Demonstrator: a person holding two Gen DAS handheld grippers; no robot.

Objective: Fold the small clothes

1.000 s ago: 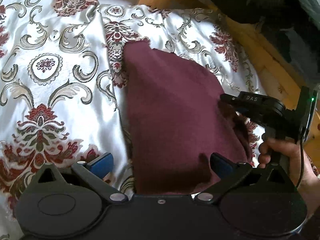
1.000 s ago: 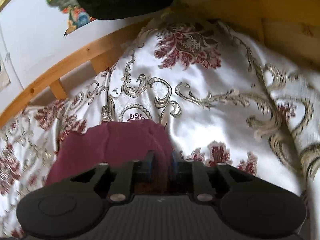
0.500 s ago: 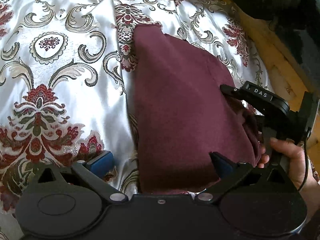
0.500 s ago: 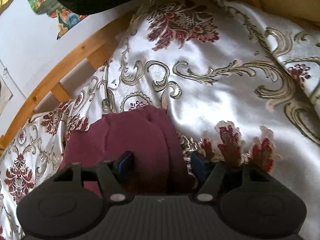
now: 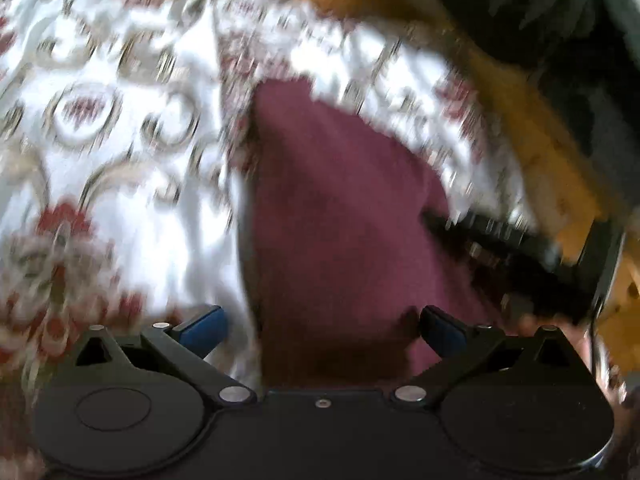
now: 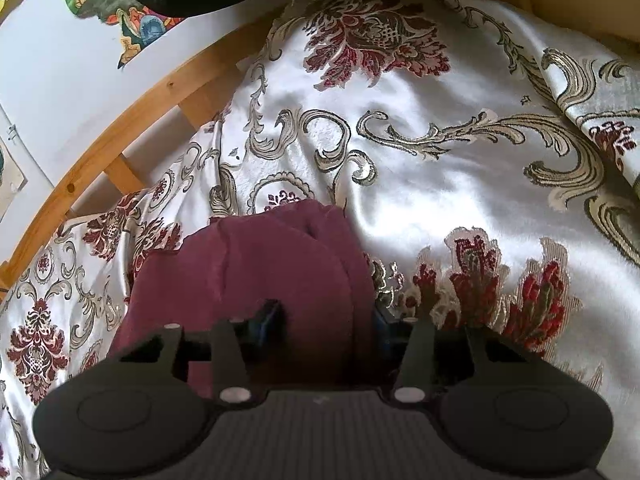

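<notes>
A maroon garment [image 5: 340, 220] lies folded on the patterned satin bedspread [image 5: 132, 184]; the left wrist view is blurred by motion. My left gripper [image 5: 322, 332] is open wide at the garment's near edge. Its left pad is over the bedspread and its right pad is over the cloth. In the right wrist view the garment [image 6: 260, 264] bunches up between the jaws of my right gripper [image 6: 324, 320]. Those jaws are closing, and both blue pads sit against the thick fold. The right tool's black body [image 5: 520, 252] shows at the garment's right side.
A wooden bed rail [image 6: 120, 120] runs along the far left edge, with a white wall and a colourful picture [image 6: 136, 28] behind it. More wooden frame [image 5: 532, 148] borders the right side. A dark garment [image 5: 540, 12] lies beyond it.
The right jaws let go of the thin edge, opened wider, then narrowed onto a thicker bunch of the maroon cloth. The left gripper stayed open; its view shifted slightly and is now blurred.
</notes>
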